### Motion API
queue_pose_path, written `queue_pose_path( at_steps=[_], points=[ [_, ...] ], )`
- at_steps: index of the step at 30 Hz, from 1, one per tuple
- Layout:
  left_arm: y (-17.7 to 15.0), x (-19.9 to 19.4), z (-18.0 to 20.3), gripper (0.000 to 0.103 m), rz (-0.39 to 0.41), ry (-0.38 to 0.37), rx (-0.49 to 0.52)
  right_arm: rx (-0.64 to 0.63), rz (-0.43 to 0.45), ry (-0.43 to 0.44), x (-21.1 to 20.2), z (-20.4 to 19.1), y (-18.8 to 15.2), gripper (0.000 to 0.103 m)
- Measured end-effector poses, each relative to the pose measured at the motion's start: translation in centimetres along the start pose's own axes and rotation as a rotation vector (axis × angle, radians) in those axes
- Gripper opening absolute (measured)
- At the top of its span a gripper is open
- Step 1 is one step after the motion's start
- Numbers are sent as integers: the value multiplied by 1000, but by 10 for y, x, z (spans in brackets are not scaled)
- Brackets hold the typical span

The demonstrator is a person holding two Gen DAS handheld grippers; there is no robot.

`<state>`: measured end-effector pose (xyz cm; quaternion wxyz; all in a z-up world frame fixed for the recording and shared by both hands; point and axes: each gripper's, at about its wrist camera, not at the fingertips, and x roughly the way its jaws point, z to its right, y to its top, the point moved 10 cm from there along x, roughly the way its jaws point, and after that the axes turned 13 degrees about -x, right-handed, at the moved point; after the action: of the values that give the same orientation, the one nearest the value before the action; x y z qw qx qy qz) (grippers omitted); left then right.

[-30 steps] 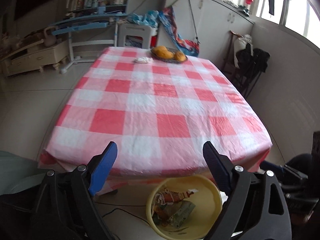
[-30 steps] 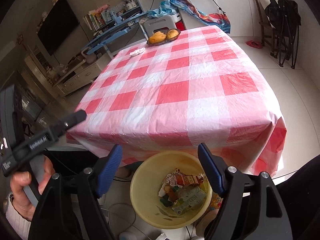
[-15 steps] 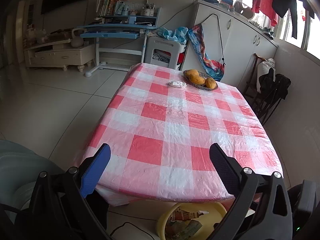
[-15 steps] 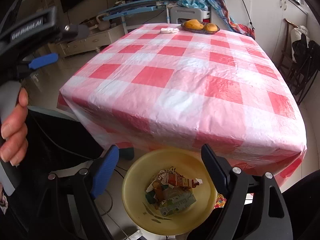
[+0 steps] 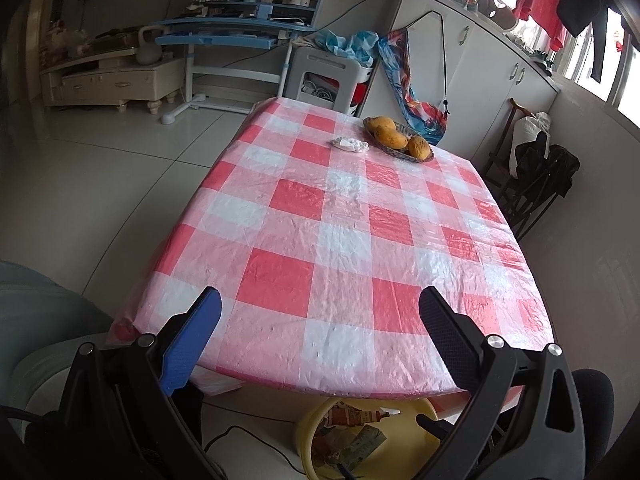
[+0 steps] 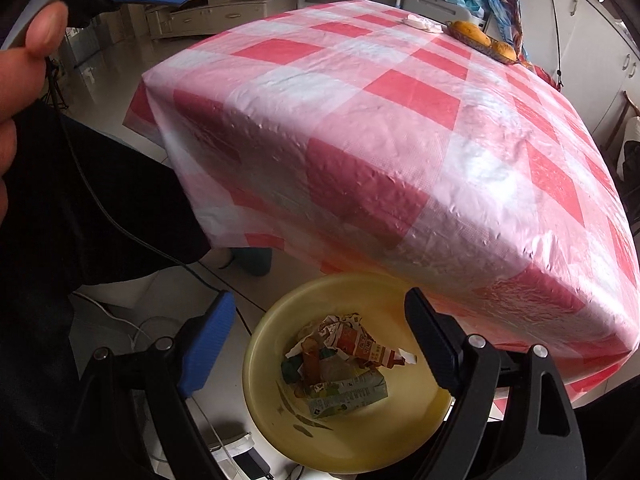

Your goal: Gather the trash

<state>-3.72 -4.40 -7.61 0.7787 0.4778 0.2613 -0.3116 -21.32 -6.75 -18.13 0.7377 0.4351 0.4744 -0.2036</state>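
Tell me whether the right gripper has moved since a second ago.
Yes. The right gripper has sunk toward the yellow bin, below the table edge.

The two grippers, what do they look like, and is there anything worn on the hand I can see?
Both look alike. The left gripper and right gripper each have a black angular frame with silver bolts and two flat fingers: one bright blue, one black with a finely textured face. A thin black cable hangs beneath the hand, which wears no glove; the person's clothing below it is black.

Crumpled wrappers and a flattened green carton lie heaped in a yellow basin on the floor, just under the worktop's near edge.
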Motion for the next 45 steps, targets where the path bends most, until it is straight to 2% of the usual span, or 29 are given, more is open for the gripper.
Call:
queue_pose_path(
  at_steps=[25,28,30,33,39,45],
  points=[
    [-4,-3,3,96,3,-2,13,-13,1,-5,-1,1,-1,84],
    [-8,7,-6,96,-26,34,-1,-10,6,-9,-4,1,-2,84],
    [-6,6,-8,96,-23,10,-27,-7,9,-14,-6,2,-3,84],
    [-3,4,-11,96,-5,13,-39,1,17,-20,-10,5,-3,84],
    [3,1,-15,96,8,13,-56,40,74,-25,-25,13,5,84],
    [4,3,-31,96,5,33,-119,72,161,-37,-49,24,19,84]
  ],
)
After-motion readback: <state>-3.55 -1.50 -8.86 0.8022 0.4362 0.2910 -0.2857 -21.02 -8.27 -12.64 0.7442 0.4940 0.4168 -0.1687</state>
